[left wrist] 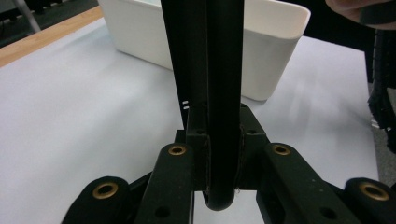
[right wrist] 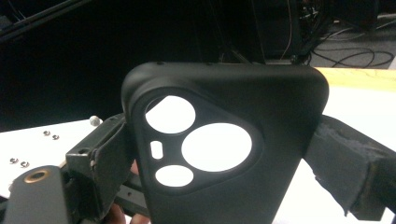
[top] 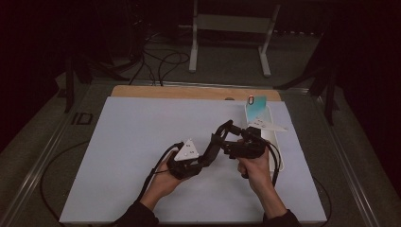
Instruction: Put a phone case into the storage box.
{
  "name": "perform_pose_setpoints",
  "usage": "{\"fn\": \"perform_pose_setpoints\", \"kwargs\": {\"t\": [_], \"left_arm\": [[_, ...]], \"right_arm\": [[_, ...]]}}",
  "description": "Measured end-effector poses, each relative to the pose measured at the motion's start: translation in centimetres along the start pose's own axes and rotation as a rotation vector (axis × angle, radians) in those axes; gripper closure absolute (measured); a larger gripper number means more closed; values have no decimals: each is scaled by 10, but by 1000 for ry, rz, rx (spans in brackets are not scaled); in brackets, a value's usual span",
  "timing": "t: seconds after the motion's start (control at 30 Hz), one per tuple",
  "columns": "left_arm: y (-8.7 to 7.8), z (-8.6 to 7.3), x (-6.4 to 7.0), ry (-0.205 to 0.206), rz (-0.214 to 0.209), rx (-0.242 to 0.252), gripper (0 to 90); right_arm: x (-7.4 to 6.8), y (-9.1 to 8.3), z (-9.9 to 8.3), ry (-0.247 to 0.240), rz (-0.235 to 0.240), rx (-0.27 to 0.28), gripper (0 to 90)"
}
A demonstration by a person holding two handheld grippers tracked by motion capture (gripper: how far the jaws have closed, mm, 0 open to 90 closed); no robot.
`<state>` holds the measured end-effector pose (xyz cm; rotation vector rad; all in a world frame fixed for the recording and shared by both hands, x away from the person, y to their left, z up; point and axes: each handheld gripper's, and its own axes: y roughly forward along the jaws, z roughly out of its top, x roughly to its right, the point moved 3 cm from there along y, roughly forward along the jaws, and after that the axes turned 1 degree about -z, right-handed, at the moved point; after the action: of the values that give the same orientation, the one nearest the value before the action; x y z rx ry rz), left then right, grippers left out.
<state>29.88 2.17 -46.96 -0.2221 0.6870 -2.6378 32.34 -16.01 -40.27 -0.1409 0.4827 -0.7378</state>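
Right gripper view: a matte black soft phone case point(right wrist: 233, 154) with three round camera cut-outs and a small slot stands upright and close to the lens, its back side facing the camera.
Case position: held above the white table mat point(top: 142, 142), right of the mat's middle, between the two grippers in the high view point(top: 226, 137).
Left gripper point(left wrist: 224, 93): jaws closed on the case's edge; in the left gripper view the thin black rim runs straight up between the two jaws and curls round at the bottom near the hinge.
Right gripper point(right wrist: 224, 154): one jaw shows at the case's left edge and a padded jaw at its right edge, both against the case, so the jaws grip it across its width.
Hands: the left hand point(top: 163, 182) holds its gripper low and left of the case; the right hand point(top: 255, 168) holds its gripper just right of it.
Grey three-cornered plates: one on the left gripper point(top: 188, 150), one on the right gripper point(top: 265, 125).
White rectangular plastic bin point(left wrist: 261, 51): on the mat behind the case in the left gripper view; at the mat's right edge in the high view point(top: 279, 156).
Turquoise card point(top: 257, 108): stands at the bin's far end.
Wooden table edge point(top: 189, 92): beyond the mat.
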Motion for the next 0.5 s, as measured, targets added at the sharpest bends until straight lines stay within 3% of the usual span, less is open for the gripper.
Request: {"fn": "perform_pose_setpoints", "kwargs": {"t": [0.5], "left_arm": [[-1, 0, -1, 12, 26, -14, 787]], "right_arm": [[-4, -1, 0, -29, -16, 10, 145]]}}
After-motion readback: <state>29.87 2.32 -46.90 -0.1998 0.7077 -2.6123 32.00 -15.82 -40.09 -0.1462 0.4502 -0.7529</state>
